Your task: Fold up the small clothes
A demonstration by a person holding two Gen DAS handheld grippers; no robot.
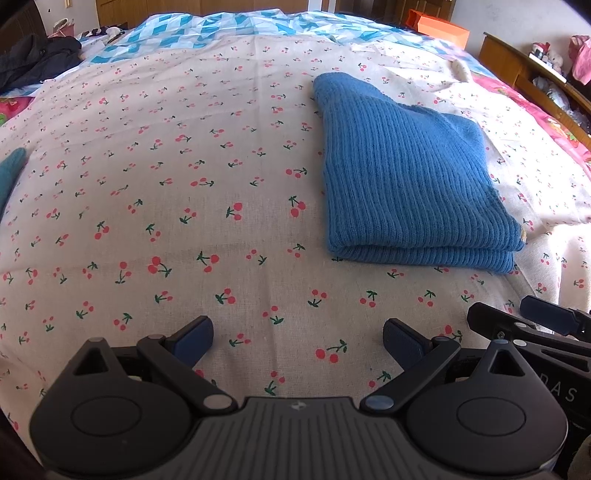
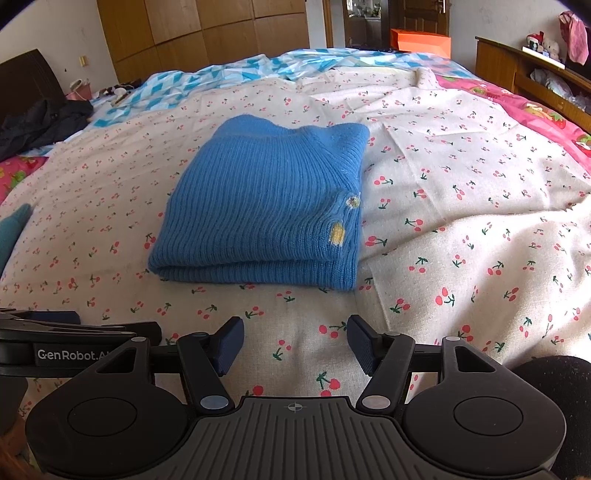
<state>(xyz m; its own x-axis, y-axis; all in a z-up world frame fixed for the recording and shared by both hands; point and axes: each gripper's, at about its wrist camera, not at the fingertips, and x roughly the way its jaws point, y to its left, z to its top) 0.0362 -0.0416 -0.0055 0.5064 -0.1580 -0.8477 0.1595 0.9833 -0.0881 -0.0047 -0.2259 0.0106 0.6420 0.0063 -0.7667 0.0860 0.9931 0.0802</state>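
A blue ribbed knit sweater [image 1: 406, 177] lies folded into a neat rectangle on the cherry-print sheet [image 1: 184, 184]. In the right wrist view the sweater [image 2: 266, 206] sits straight ahead, with a small yellow patch near its right edge. My left gripper [image 1: 298, 341] is open and empty, low over the sheet, to the near left of the sweater. My right gripper [image 2: 295, 345] is open and empty, just short of the sweater's near folded edge. Each gripper shows at the edge of the other's view.
A teal garment [image 1: 11, 170] peeks in at the far left edge; it also shows in the right wrist view [image 2: 13, 229]. A dark jacket [image 2: 40, 122] lies at the back left. A blue-checked quilt [image 1: 221, 29] covers the far bed. Wooden shelves [image 2: 535, 74] stand right.
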